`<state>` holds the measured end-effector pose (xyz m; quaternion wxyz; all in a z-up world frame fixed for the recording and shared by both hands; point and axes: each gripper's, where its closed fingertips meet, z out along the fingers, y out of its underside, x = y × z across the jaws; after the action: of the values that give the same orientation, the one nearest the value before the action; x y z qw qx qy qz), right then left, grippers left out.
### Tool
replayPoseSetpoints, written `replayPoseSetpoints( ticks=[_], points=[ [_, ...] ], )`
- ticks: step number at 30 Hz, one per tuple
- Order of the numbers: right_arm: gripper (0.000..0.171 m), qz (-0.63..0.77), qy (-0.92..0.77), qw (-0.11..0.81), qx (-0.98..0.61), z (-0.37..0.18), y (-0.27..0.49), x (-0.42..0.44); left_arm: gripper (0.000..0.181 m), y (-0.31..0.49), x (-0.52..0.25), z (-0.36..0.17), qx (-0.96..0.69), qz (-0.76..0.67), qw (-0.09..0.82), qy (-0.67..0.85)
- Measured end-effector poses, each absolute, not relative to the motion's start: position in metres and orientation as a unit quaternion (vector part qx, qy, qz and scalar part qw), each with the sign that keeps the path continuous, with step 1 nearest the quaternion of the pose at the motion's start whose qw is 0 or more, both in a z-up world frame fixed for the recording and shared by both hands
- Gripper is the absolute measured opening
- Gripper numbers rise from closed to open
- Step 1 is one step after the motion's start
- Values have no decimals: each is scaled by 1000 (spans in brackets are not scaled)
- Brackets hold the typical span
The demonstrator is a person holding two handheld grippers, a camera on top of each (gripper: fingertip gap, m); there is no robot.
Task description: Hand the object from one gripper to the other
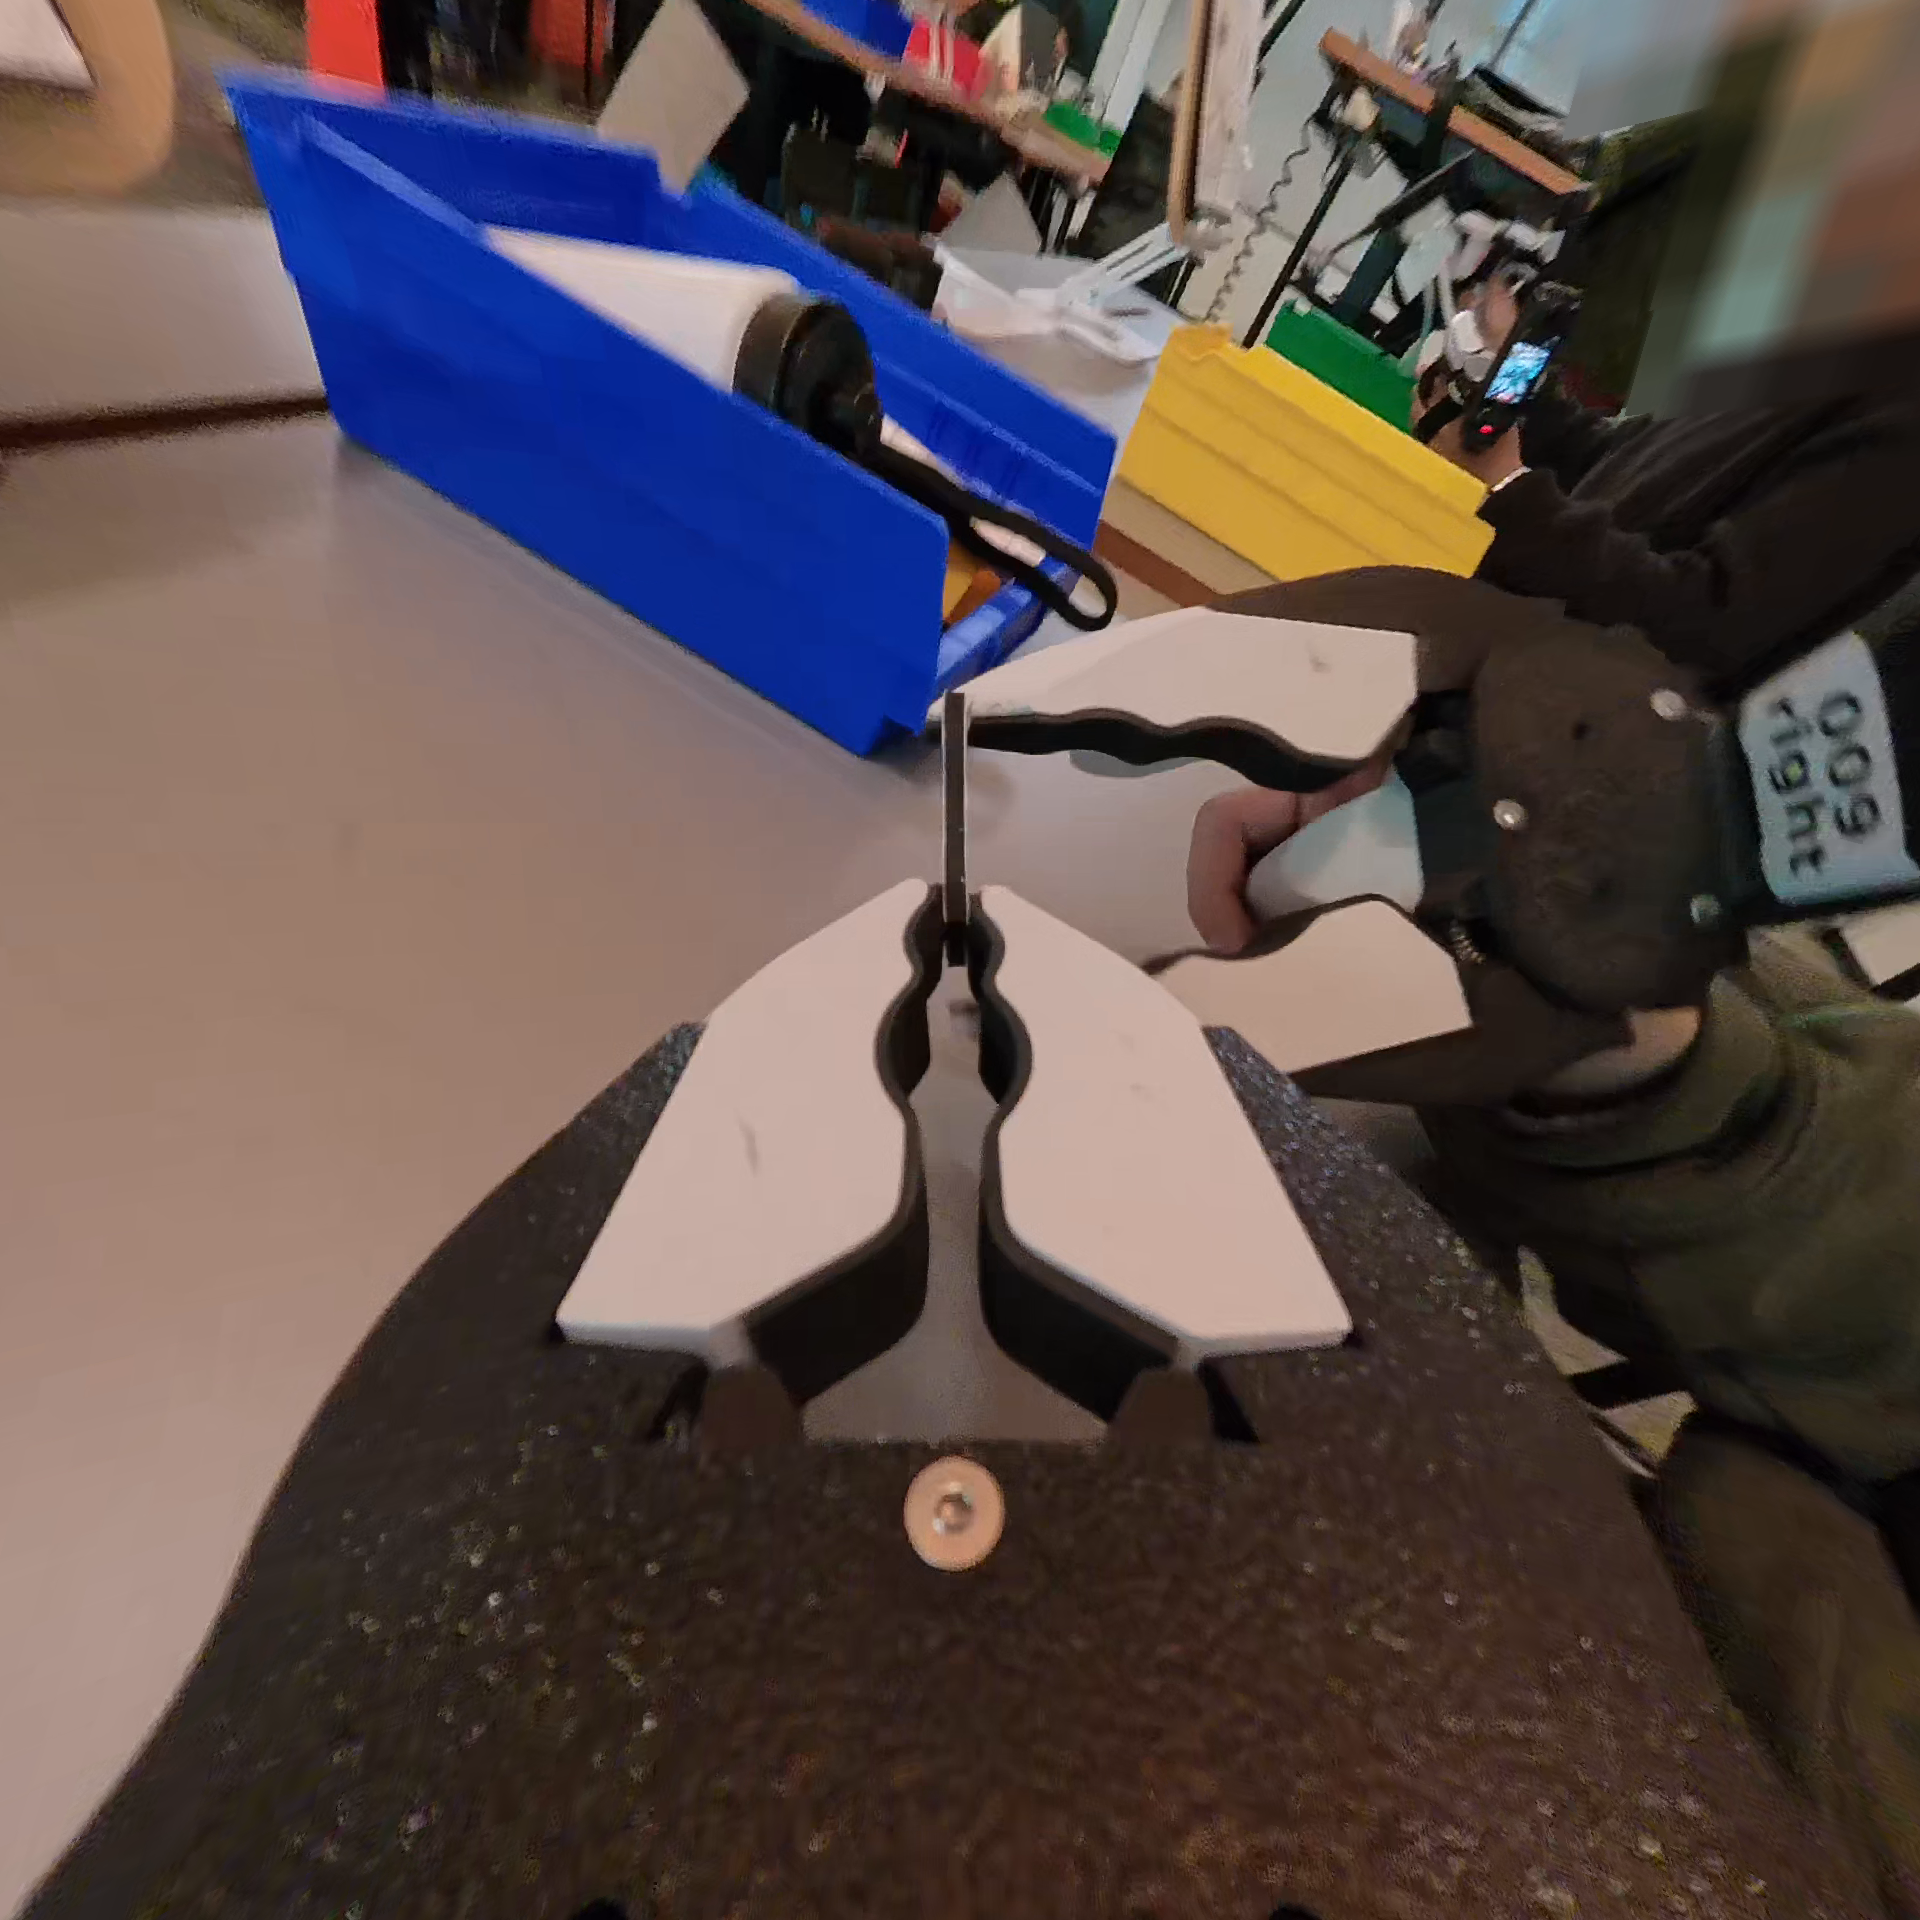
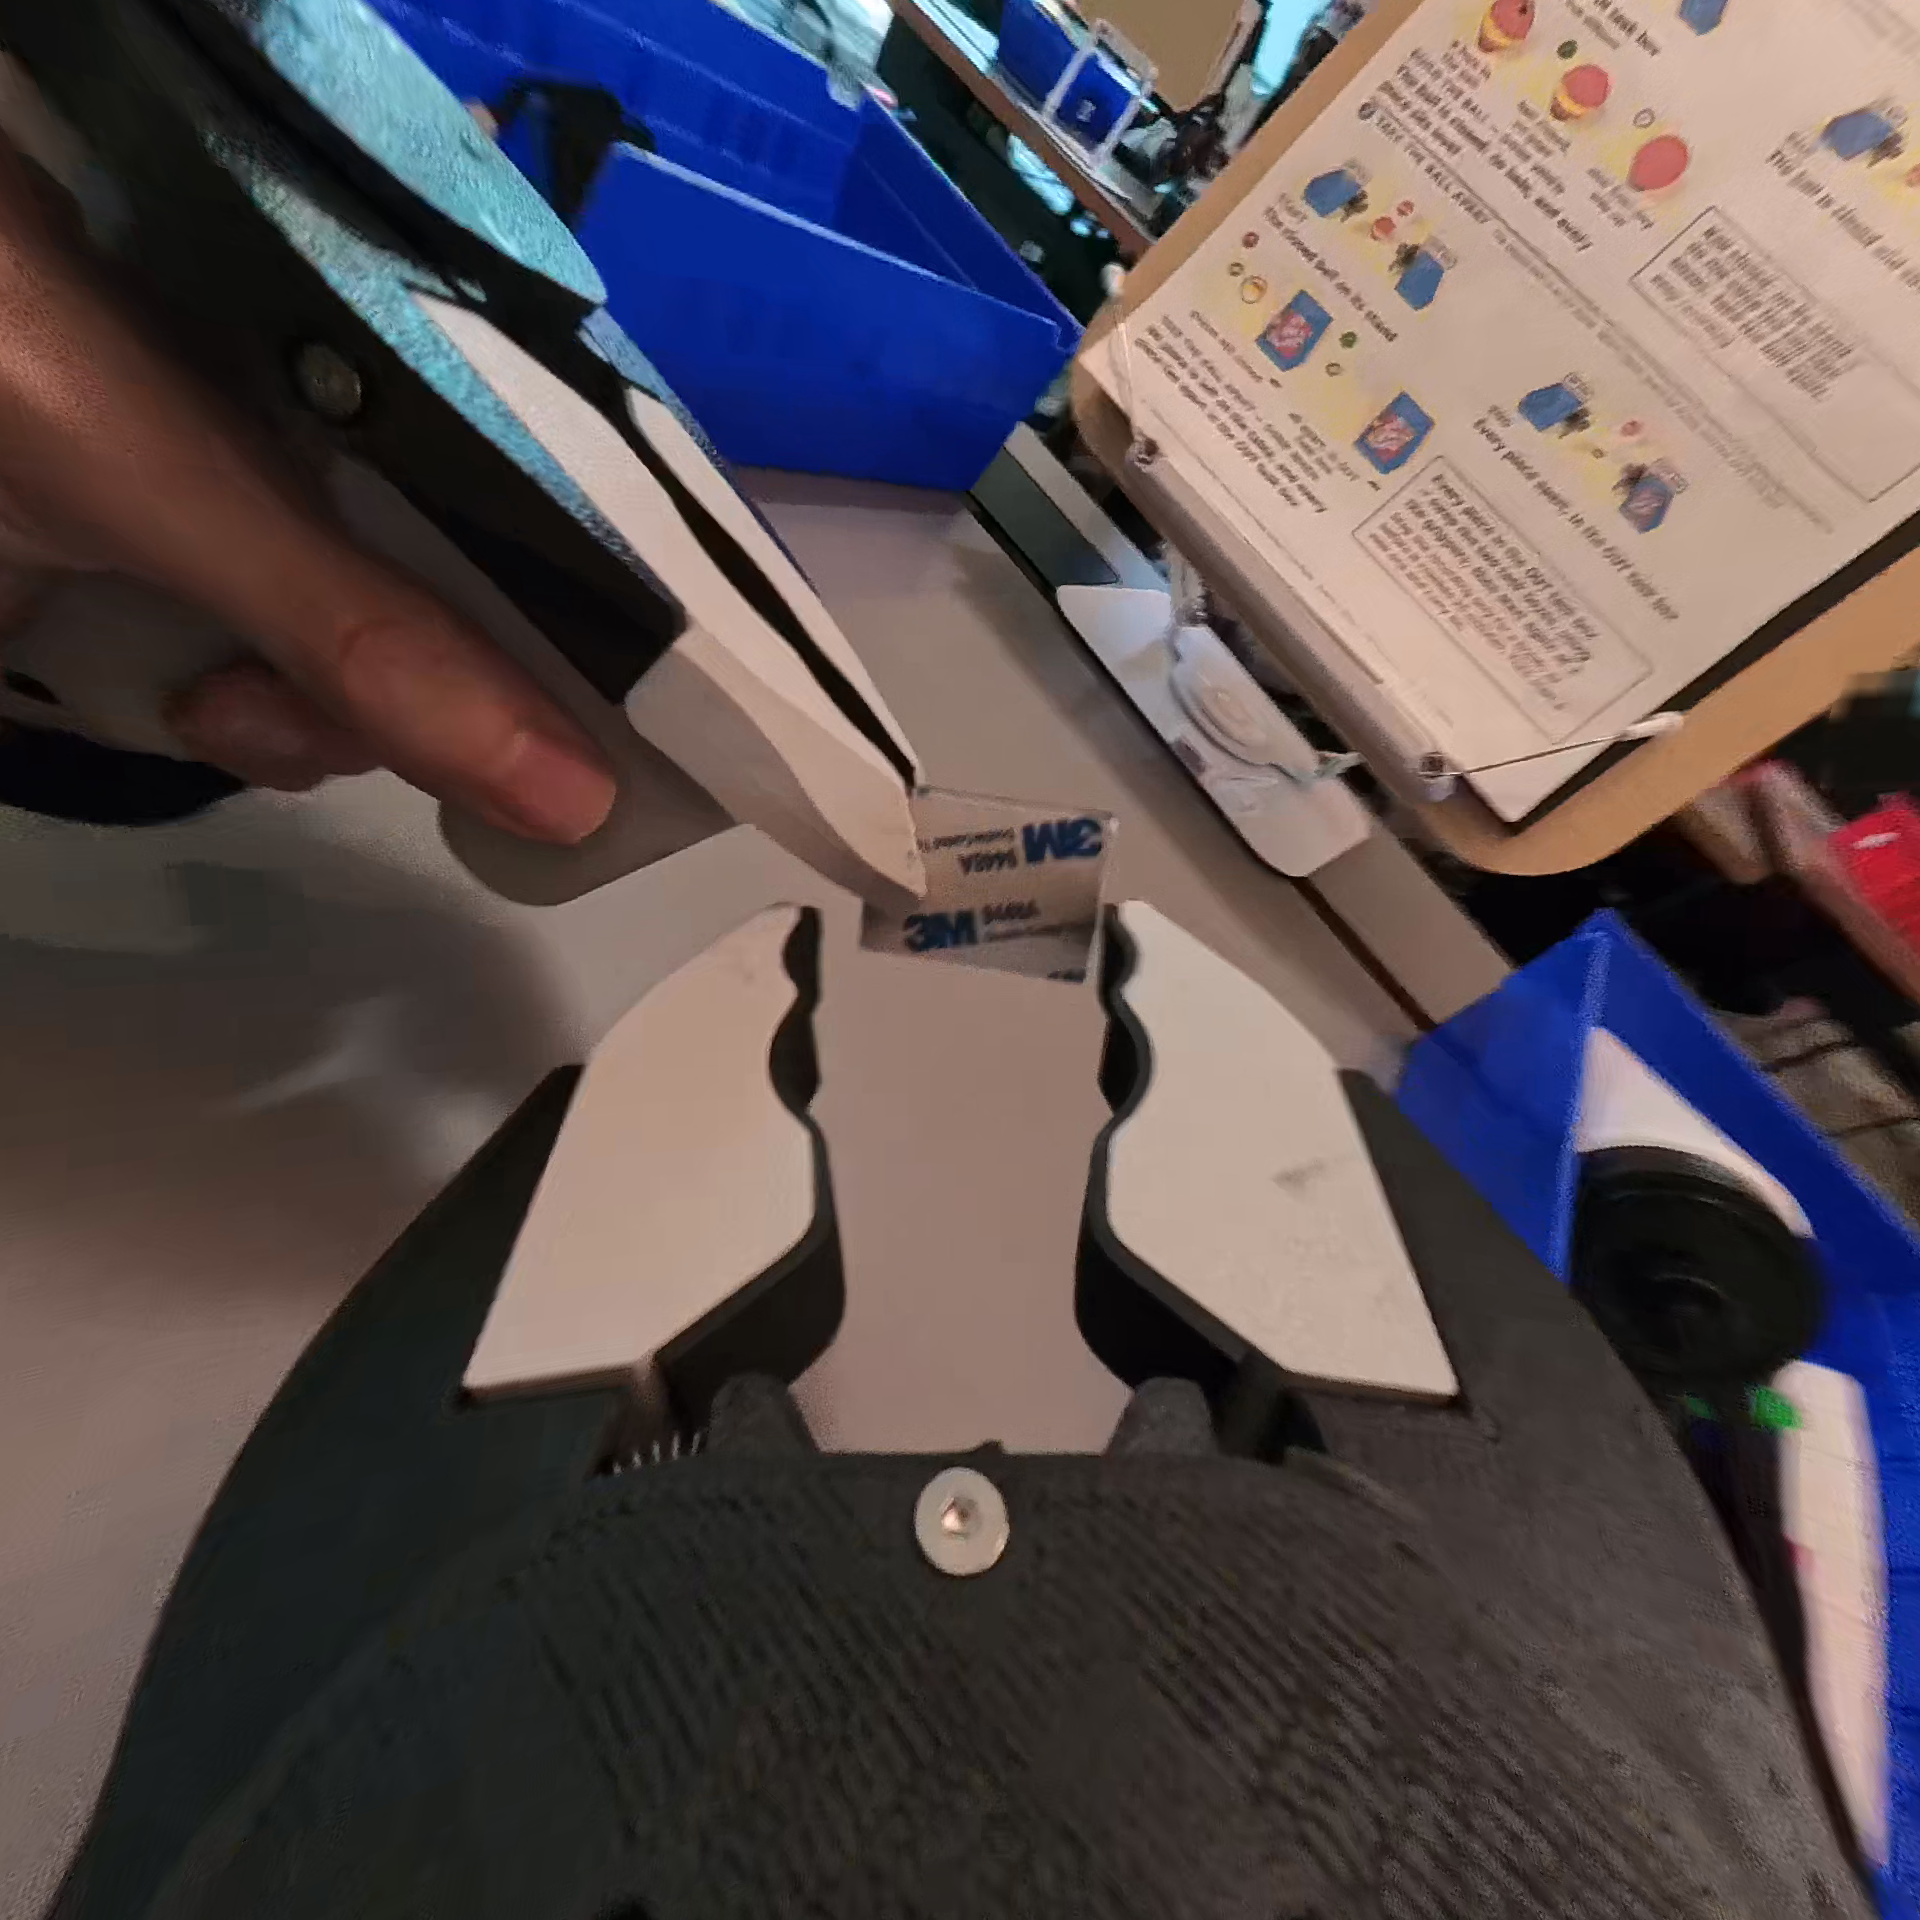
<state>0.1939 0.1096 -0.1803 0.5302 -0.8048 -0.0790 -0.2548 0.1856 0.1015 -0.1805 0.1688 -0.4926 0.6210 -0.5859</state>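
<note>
The left gripper (image 1: 951,920) is pinched tight on one edge of a thin flat pad (image 2: 1023,868), white printed backing on one face, dark along its edge, holding it out ahead of its tips above the grey table (image 1: 312,831). The right gripper (image 2: 961,935) faces it with fingers spread wide, the pad's free end just between their tips, not gripped. A blue bin (image 1: 623,447) sits beyond

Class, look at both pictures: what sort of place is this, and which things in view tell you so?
Probably a workshop or lab set up for handling trials. Clues: blue storage bins on a grey table, a yellow bin, an illustrated instruction sheet on a board, and cluttered workbenches behind.
</note>
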Motion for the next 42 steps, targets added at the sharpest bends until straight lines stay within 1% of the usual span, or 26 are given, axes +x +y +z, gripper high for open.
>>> replayPoseSetpoints(
  ticks=[1, 3, 4, 5, 6, 7, 9, 10, 11, 12, 13, 16, 18, 19, 23, 24, 26, 29, 31, 33, 35, 38, 42],
  points=[
    [67, -218, -68, 543, -808, -178, 110, 188, 4, 103, 183, -174, -474, -596, 184, 622],
    [83, -118, -29, 585, -802, -167, 108, 176, 4, 106, 174, -158, -424, -621, 214, 623],
    [85, -55, -3, 616, -786, -156, 106, 168, 4, 105, 166, -149, -389, -635, 224, 628],
    [82, 14, 23, 649, -760, -143, 103, 160, 3, 103, 158, -142, -353, -650, 227, 633],
    [73, 78, 48, 680, -728, -128, 97, 154, 3, 100, 148, -134, -320, -666, 225, 635],
    [60, 133, 62, 707, -692, -114, 91, 148, 3, 96, 138, -127, -285, -683, 213, 638],
    [35, 210, 39, 739, -639, -90, 78, 129, 3, 88, 118, -116, -237, -711, 169, 640],
    [30, 228, 21, 743, -629, -84, 74, 119, 3, 85, 110, -113, -222, -723, 148, 638],
    [30, 233, 8, 745, -626, -79, 72, 110, 3, 83, 104, -110, -207, -733, 129, 635],
    [26, 227, -1, 748, -624, -76, 71, 103, 3, 81, 100, -108, -198, -743, 120, 628],
    [22, 214, -5, 750, -626, -75, 71, 99, 3, 80, 98, -105, -189, -754, 115, 619],
    [18, 162, 2, 746, -647, -80, 75, 97, 3, 77, 91, -96, -173, -781, 86, 593],
    [7, 125, 1, 749, -650, -81, 74, 98, 3, 75, 91, -96, -169, -781, 88, 595],
    [4, 110, -5, 751, -651, -81, 74, 98, 3, 75, 92, -96, -169, -779, 93, 597],
    [3, 38, -34, 745, -665, -81, 73, 100, 6, 74, 99, -97, -181, -774, 97, 599],
    [3, -4, -36, 734, -679, -83, 72, 106, 12, 76, 108, -100, -205, -764, 116, 601],
    [3, -129, -26, 685, -717, -94, 69, 130, 39, 84, 127, -109, -256, -723, 187, 613],
    [3, -303, -31, 590, -748, -106, 61, 157, 38, 102, 144, -116, -320, -632, 309, 635],
    [3, -361, -47, 545, -755, -112, 64, 160, 37, 104, 148, -115, -354, -588, 345, 640],
    [4, -393, -58, 520, -756, -118, 71, 159, 38, 95, 147, -116, -375, -565, 338, 653],
    [3, -415, -77, 503, -754, -121, 76, 155, 45, 87, 145, -124, -395, -543, 319, 669],
    [3, -462, -102, 469, -746, -123, 75, 155, 42, 84, 145, -127, -409, -544, 305, 666],
    [3, -498, -135, 453, -727, -122, 76, 153, 38, 83, 144, -124, -416, -578, 269, 648]
  ],
)
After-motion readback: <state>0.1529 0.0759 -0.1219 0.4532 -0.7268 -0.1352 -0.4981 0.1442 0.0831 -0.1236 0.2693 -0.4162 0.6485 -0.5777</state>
